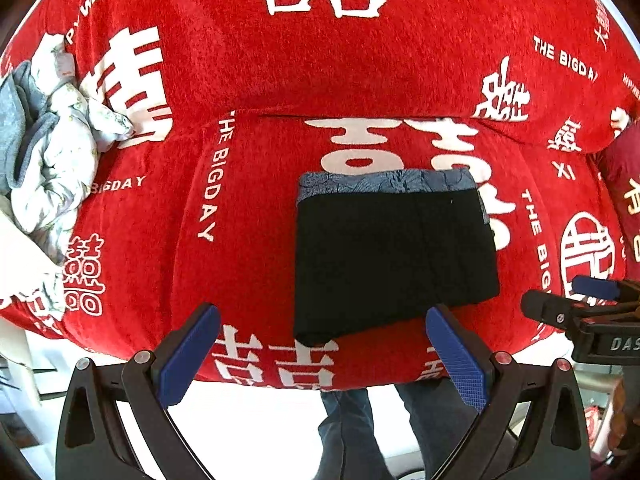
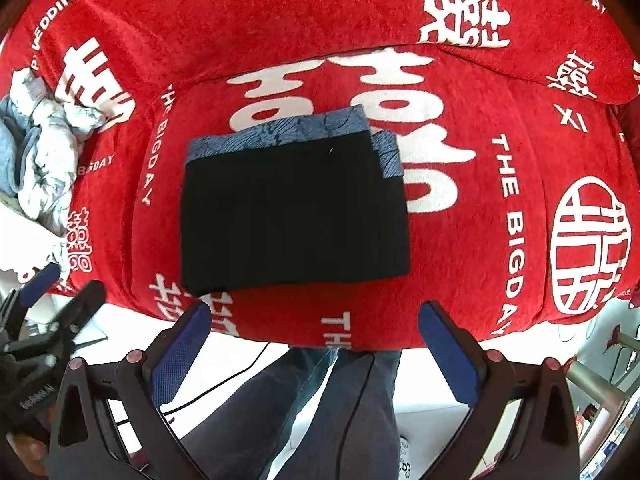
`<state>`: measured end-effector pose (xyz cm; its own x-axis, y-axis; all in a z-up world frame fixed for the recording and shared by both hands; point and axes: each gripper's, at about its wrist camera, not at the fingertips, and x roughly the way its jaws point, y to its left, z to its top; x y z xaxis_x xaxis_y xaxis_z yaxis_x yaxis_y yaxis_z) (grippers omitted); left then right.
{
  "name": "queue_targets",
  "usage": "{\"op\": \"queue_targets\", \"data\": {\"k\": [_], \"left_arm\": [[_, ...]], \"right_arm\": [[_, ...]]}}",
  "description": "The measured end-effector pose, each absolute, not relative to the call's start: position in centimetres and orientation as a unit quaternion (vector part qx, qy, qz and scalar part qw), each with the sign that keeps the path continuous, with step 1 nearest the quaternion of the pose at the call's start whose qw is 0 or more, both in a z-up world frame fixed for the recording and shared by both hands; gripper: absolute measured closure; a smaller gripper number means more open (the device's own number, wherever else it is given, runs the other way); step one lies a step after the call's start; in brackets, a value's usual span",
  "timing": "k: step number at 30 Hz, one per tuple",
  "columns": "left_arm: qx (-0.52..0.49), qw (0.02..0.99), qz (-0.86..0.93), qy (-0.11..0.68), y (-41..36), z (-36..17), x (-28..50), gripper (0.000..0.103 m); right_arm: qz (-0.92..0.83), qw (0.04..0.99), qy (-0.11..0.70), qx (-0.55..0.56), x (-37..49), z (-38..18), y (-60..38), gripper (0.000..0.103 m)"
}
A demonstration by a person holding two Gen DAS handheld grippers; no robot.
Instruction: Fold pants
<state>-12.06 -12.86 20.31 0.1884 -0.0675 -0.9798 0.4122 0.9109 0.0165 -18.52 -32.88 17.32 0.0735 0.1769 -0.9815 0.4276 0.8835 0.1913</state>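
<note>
Black pants (image 1: 394,256) with a blue patterned waistband lie folded into a compact rectangle on the red sofa seat (image 1: 256,208); they also show in the right wrist view (image 2: 294,216). My left gripper (image 1: 322,354) is open and empty, held just in front of the pants' near edge. My right gripper (image 2: 314,346) is open and empty, just off the sofa's front edge, near the pants. The right gripper also shows at the right of the left wrist view (image 1: 568,300), and the left gripper shows at the left of the right wrist view (image 2: 60,292).
A crumpled pile of white and grey clothes (image 1: 52,160) lies on the sofa's left side. The red backrest (image 1: 320,52) with white lettering rises behind the seat. The person's legs in blue jeans (image 2: 320,408) stand below the sofa's front edge on a white floor.
</note>
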Motion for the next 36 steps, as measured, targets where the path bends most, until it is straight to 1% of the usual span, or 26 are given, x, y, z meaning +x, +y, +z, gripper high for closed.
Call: {"op": "queue_targets", "data": {"k": [8, 14, 36], "left_arm": [[0.152, 0.747, -0.16, 0.628, -13.5, 20.1, -12.8, 0.0], [0.148, 0.738, -0.148, 0.641, -13.6, 19.6, -12.8, 0.0], [0.177, 0.734, -0.148, 0.639, -15.6, 19.3, -13.3, 0.0]], "right_arm": [[-0.088, 0.71, 0.661, 0.226, -19.0, 19.0, -33.0, 0.0], [-0.1, 0.712, 0.658, 0.225, -19.6, 19.1, -33.5, 0.0], [-0.107, 0.714, 0.659, 0.214, -19.4, 19.4, -33.7, 0.0]]}}
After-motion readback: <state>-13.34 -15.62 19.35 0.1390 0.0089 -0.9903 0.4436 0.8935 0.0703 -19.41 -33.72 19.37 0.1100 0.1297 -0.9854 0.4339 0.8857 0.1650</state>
